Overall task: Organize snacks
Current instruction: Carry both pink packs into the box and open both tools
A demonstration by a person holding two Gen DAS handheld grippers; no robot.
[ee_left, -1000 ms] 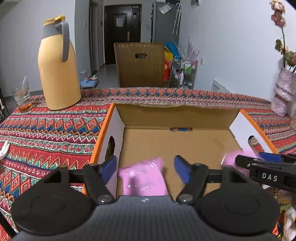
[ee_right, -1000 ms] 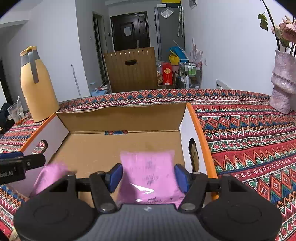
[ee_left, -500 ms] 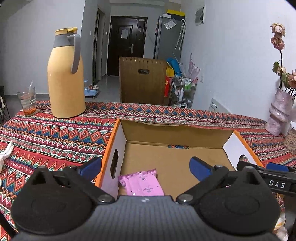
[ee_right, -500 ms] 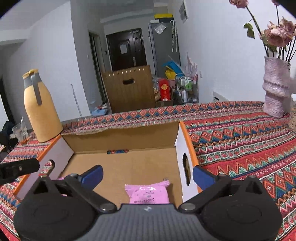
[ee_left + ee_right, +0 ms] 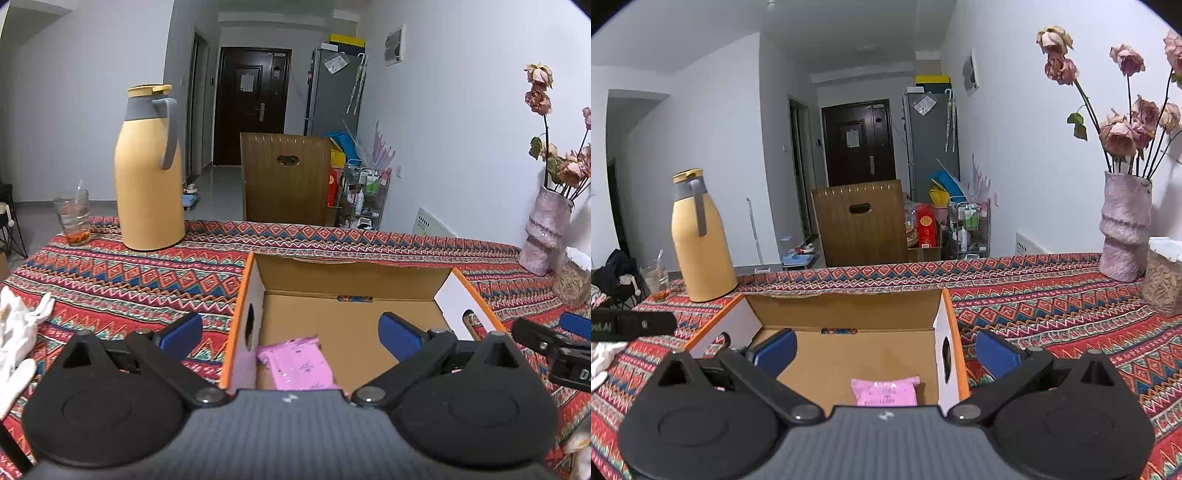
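Left wrist view shows one pink snack packet [image 5: 301,363] lying flat on the floor of the open cardboard box [image 5: 347,275], in its near left corner against the left wall; a second ago it sat between the blue pads. The left gripper [image 5: 290,334] has since let go and drawn up and back, fingers now spread to their widest with nothing between them. The right wrist view records the same on the other side: a second pink packet [image 5: 884,391] rests on the box floor near the right wall, and the right gripper [image 5: 884,352], which held it a second ago, stands fully apart and empty above it. Both packets are therefore judged delivered. The box sits on the patterned tablecloth [image 5: 147,280]; a yellow thermos [image 5: 147,177] stands toward the far left corner. Further snacks would need fetching next; none is visible elsewhere.
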